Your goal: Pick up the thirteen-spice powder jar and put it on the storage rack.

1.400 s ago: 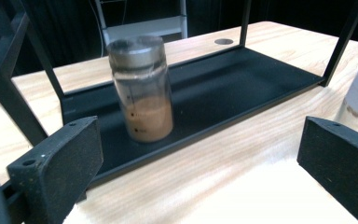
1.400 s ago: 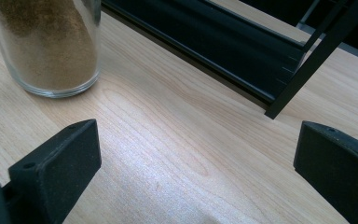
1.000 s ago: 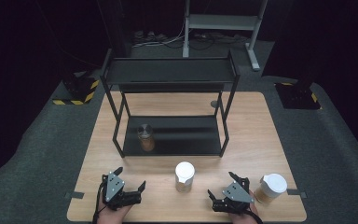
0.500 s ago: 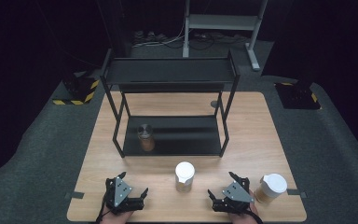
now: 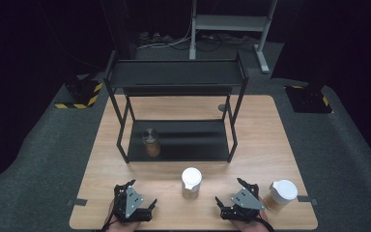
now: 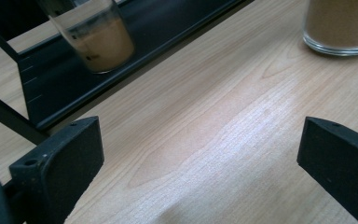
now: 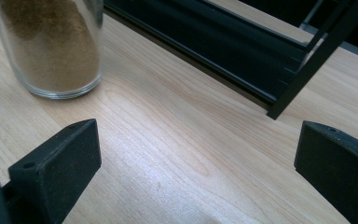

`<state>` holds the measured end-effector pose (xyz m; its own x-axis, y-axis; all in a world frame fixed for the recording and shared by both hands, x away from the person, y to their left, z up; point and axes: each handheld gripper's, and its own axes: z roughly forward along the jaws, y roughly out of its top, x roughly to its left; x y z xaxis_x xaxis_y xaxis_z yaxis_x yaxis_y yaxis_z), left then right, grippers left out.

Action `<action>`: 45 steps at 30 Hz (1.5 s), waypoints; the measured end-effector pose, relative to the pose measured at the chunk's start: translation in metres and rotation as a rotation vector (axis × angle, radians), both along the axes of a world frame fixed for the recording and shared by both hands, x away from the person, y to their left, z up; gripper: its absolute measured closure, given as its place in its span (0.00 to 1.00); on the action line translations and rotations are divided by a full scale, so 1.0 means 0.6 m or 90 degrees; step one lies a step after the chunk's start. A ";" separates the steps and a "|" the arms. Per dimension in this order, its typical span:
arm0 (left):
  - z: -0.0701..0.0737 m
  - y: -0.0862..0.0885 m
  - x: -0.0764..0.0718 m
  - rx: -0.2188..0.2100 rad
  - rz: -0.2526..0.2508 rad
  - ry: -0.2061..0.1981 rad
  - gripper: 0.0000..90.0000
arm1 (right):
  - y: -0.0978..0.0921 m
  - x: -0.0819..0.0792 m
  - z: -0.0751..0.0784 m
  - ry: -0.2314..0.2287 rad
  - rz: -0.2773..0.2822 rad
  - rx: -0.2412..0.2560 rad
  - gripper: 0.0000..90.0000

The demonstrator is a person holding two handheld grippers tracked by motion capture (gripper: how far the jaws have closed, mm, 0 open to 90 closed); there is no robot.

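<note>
A black two-tier rack (image 5: 178, 77) stands on the wooden table (image 5: 261, 140). On its lower shelf sits a metal-lidded jar (image 5: 150, 141) of brown powder, also in the left gripper view (image 6: 100, 37). A white-lidded jar (image 5: 191, 182) stands in front of the rack, between my grippers; its base appears in both gripper views (image 6: 340, 23) (image 7: 51, 46). A second white-lidded jar (image 5: 280, 194) stands just right of my right gripper (image 5: 229, 190). My left gripper (image 5: 142, 193) is at the front left. Both grippers (image 6: 200, 154) (image 7: 196, 154) stand open over bare wood, holding nothing.
The rack's lower shelf edge (image 7: 223, 42) and a leg (image 7: 307, 65) lie ahead of the right gripper. Behind the table stand a grey metal frame (image 5: 227, 21) and yellow-black striped floor bases (image 5: 82, 94). Grey carpet surrounds the table.
My left gripper has shifted slightly nearer the front edge and a little to the right. The right gripper and the jars have not moved.
</note>
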<state>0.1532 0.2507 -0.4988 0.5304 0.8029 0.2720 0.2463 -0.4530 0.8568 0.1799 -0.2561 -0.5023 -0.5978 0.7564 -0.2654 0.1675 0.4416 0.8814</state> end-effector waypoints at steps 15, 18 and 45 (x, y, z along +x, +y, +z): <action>0.001 0.012 0.004 -0.021 -0.009 0.010 0.01 | -0.005 -0.010 0.017 -0.018 0.014 0.022 0.00; 0.001 0.011 0.003 -0.019 -0.008 0.009 0.01 | -0.008 -0.012 0.017 -0.024 0.019 0.034 0.00; 0.001 0.004 0.002 0.008 -0.021 0.002 0.01 | 0.018 -0.014 0.028 -0.007 0.080 0.104 0.00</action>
